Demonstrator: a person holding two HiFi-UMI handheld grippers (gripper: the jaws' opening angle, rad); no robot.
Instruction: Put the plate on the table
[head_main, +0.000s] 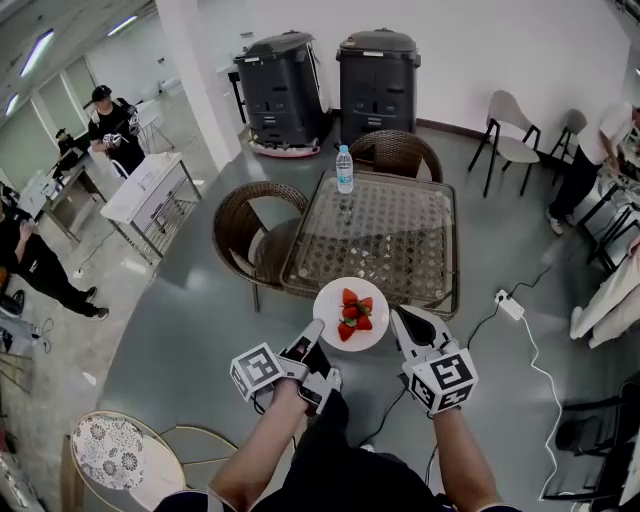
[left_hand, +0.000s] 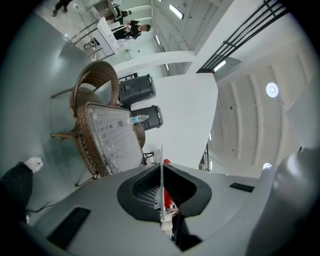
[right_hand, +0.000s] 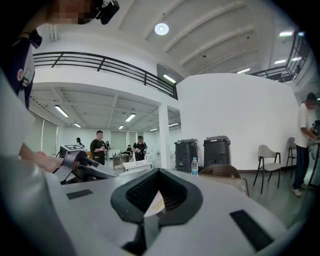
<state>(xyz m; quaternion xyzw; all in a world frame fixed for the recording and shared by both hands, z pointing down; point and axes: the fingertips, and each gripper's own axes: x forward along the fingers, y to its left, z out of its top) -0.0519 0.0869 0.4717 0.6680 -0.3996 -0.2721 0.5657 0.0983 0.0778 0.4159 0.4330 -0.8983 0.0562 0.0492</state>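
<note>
A white plate with several strawberries hangs in the air over the near edge of a glass-topped wicker table. My left gripper is shut on the plate's left rim. In the left gripper view the plate shows edge-on between the jaws of the left gripper, with a strawberry behind it. My right gripper is close beside the plate's right rim. In its own view the right gripper has its jaws together and no plate shows.
A water bottle stands at the table's far left edge. Wicker chairs stand left of and behind the table. Two black bins line the wall. A power strip and cable lie on the floor at right. People stand left and right.
</note>
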